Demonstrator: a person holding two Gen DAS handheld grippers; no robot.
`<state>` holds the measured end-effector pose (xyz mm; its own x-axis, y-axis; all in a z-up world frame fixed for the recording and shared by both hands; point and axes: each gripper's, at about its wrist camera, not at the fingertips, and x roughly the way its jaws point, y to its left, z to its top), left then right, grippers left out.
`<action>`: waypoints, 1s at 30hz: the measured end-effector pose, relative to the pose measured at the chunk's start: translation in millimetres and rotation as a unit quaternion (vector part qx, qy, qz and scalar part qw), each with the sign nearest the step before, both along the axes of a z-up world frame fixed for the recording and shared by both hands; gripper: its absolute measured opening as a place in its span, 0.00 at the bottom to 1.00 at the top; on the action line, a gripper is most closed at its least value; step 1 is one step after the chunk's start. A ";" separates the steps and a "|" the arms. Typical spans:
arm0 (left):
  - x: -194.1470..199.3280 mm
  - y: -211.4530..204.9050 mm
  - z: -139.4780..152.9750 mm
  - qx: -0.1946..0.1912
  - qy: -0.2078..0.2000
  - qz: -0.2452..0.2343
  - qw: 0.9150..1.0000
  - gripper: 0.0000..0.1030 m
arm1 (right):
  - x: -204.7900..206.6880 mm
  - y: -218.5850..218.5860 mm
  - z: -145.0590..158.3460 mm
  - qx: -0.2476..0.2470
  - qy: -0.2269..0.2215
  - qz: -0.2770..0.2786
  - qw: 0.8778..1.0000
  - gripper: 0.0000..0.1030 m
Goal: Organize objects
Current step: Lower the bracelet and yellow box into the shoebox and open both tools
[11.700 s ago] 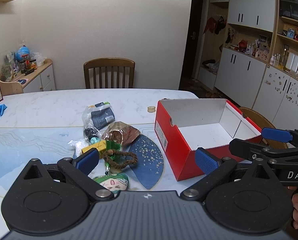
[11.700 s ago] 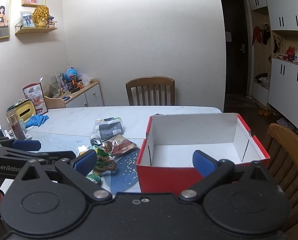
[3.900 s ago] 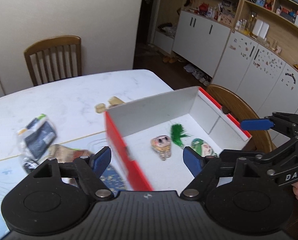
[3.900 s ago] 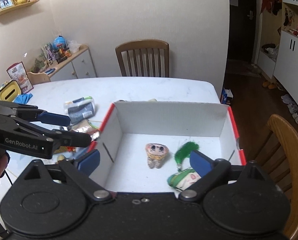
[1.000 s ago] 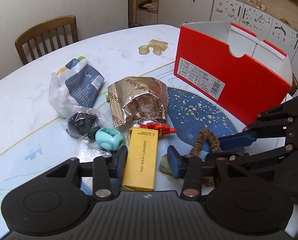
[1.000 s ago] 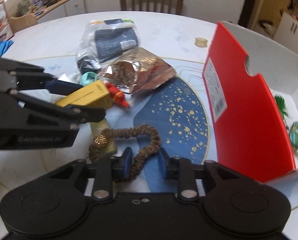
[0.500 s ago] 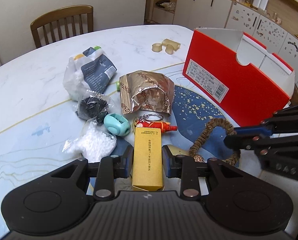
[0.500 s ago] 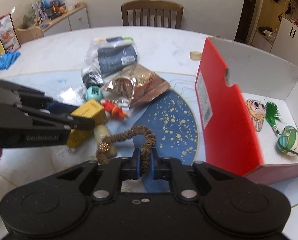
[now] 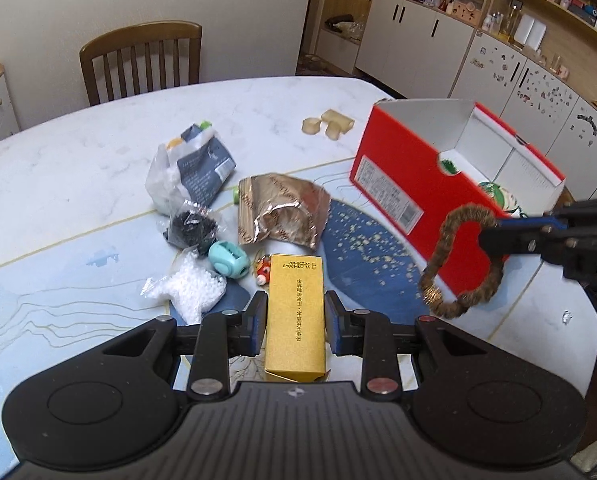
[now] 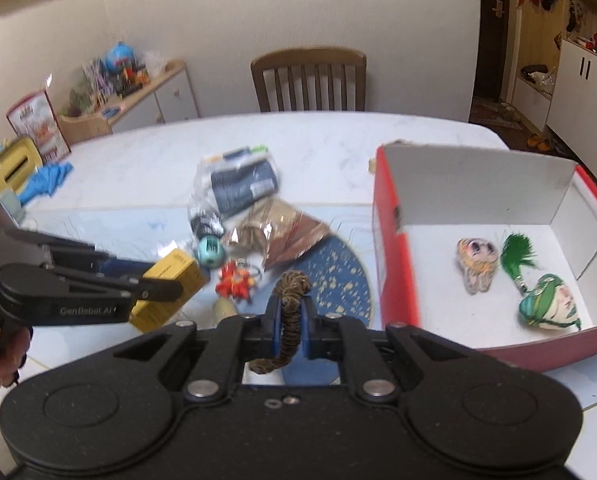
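Observation:
My left gripper (image 9: pixel 296 322) is shut on a yellow box (image 9: pixel 296 312), lifted off the table; the yellow box (image 10: pixel 169 285) also shows in the right wrist view. My right gripper (image 10: pixel 289 328) is shut on a brown bead bracelet (image 10: pixel 291 316), which hangs as a loop in the left wrist view, the bracelet (image 9: pixel 460 262) in front of the red shoebox (image 9: pixel 402 176). The open shoebox (image 10: pixel 394 256) holds two small face-shaped toys (image 10: pixel 476 266) (image 10: pixel 548 306) and a green tassel (image 10: pixel 518 254).
On the marble table (image 9: pixel 78 168) lie a brown foil bag (image 9: pixel 282 210), a plastic bag with a dark pouch (image 9: pixel 194 172), a teal round thing (image 9: pixel 228 258), white beads in a bag (image 9: pixel 192 294), a red keychain (image 10: pixel 236 282) and beige tape rolls (image 9: pixel 330 124). A wooden chair (image 9: pixel 142 60) stands behind.
Both grippers closed, the left on the yellow box and the right on the bracelet, then rose; both objects now hang off the table.

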<state>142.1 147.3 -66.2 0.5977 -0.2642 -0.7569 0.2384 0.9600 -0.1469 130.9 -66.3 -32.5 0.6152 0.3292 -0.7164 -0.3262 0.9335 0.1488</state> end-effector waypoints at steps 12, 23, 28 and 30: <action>1.9 -56.1 40.3 0.007 -0.020 -0.020 1.000 0.28 | 8.8 -62.9 48.1 0.025 -0.056 -0.012 0.998 0.08; 20.7 -127.6 54.9 0.018 -0.027 -0.039 0.999 0.28 | 31.4 -147.3 63.7 0.036 -0.089 -0.051 0.994 0.08; 32.6 -161.8 57.1 0.024 -0.029 -0.049 0.998 0.28 | 40.9 -175.9 59.1 0.032 -0.089 -0.055 0.994 0.08; 38.3 -175.6 57.5 0.025 -0.030 -0.054 0.998 0.28 | 46.6 -185.2 55.2 0.030 -0.085 -0.052 0.995 0.08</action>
